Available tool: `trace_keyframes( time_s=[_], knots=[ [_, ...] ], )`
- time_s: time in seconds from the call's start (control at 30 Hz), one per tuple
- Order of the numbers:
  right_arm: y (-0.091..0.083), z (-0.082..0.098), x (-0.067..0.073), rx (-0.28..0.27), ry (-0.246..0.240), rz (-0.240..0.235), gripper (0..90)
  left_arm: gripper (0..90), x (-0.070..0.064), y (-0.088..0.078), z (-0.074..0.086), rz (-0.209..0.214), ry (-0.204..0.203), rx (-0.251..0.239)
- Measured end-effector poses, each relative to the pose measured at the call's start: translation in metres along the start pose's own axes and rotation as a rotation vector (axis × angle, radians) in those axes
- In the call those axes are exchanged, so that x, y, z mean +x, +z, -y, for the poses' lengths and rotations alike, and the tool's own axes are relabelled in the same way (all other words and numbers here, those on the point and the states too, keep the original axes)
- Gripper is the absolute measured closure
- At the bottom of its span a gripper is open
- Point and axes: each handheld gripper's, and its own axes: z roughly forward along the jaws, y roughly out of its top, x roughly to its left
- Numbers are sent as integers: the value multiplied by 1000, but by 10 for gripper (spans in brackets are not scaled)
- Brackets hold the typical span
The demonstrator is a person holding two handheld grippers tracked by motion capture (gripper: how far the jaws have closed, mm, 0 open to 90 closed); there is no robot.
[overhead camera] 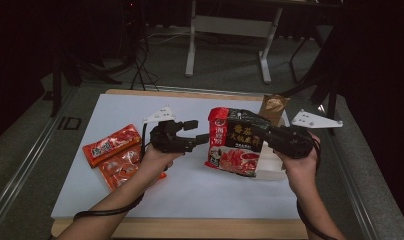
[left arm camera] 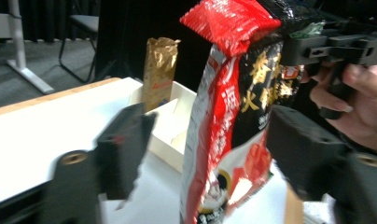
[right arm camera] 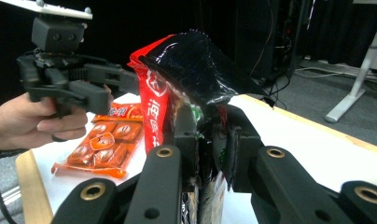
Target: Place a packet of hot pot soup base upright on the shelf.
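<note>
A red and black hot-pot seasoning bag (overhead camera: 237,142) hangs upright above the white table (overhead camera: 190,185). My right gripper (overhead camera: 271,133) is shut on its right upper edge; in the right gripper view the pads (right arm camera: 185,126) pinch the crumpled black top of the bag (right arm camera: 186,74). My left gripper (overhead camera: 200,131) stands open at the bag's left edge. In the left gripper view its jaws are wide apart on either side of the bag (left arm camera: 233,116) and do not press on it. The right gripper (left arm camera: 326,49) and the hand holding it show behind the bag.
Two orange snack packs (overhead camera: 111,145) (overhead camera: 122,167) lie at the table's left. A white open box (overhead camera: 270,167) sits under the bag, with a gold pouch (overhead camera: 274,107) standing at its far end. Table legs and chairs stand on the floor beyond.
</note>
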Motion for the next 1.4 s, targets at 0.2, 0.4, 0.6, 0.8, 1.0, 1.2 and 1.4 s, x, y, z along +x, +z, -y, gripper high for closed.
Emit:
trace_keyframes(
  time_s=[0.2, 0.4, 0.6, 0.8, 1.0, 1.2, 1.4],
  knots=[
    [-6, -8, -8, -17, 0, 12, 777, 145, 3, -14, 4, -14, 13, -12],
    [-14, -15, -17, -39, -4, 36, 777, 18, 7, -24, 14, -44, 20, 3],
    [-20, -21, -26, -57, -11, 64, 777, 8, 4, -28, 25, -38, 60, 66],
    [-27, -25, -40, -72, -6, 97, 776, 9, 0, -30, 38, -3, 100, 93],
    [-34, -27, -59, -78, -9, 130, 775, 9, 0, -31, 53, -4, 107, 130],
    [-38, -25, -79, -72, 3, 162, 774, 9, 0, -34, 64, -15, 113, 157],
    [-38, -19, -102, -57, 15, 202, 773, 9, 1, -35, 76, -7, 99, 172]
  ],
)
